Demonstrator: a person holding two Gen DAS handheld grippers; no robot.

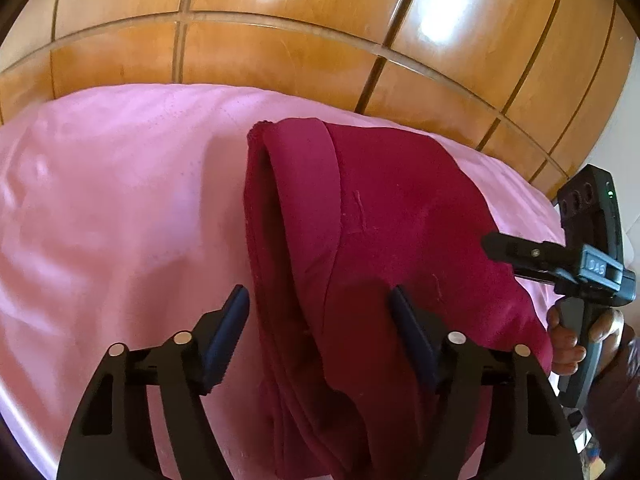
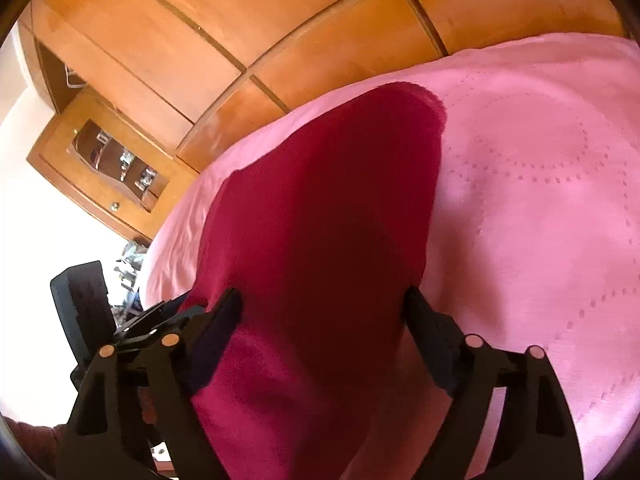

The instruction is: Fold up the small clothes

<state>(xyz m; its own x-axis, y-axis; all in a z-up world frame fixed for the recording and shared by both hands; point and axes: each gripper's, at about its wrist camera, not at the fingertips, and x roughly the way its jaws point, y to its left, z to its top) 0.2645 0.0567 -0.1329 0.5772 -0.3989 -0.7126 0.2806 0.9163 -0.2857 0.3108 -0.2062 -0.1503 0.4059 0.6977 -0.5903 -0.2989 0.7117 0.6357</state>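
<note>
From my left wrist I count one garment (image 1: 380, 240), one pink bedspread (image 1: 120, 200) under it, and two claws: my own left gripper (image 1: 318, 300) in the foreground and my right gripper (image 1: 516, 252) coming in from the right edge, held by my right hand (image 1: 568, 340). The garment is dark red, folded into a long band that runs away from me across the spread, with a wide flat hem or waistband curling over at the far end and layered edges along its left side. My left jaws stand well apart with nothing pinched; the left finger hangs over bare pink cloth, the right finger over the red fabric, and the garment's left edge lies in the gap between them without the pads pressing on it. Behind the bed runs one wooden wardrobe (image 1: 280, 40) of glossy panels. From my right wrist I again count one garment (image 2: 320, 220), lying on the same pink bedspread (image 2: 540, 200), which here shows dotted stitched curves. It reads as a smooth, deep red tongue, rounded at the far end and widening toward me. My right gripper (image 2: 322, 304) is also spread wide and holds nothing; the red cloth lies loose between its fingers. At the left edge my left gripper (image 2: 132, 320) shows, and beyond it a wooden cabinet (image 2: 112, 168) with one glass front.
</note>
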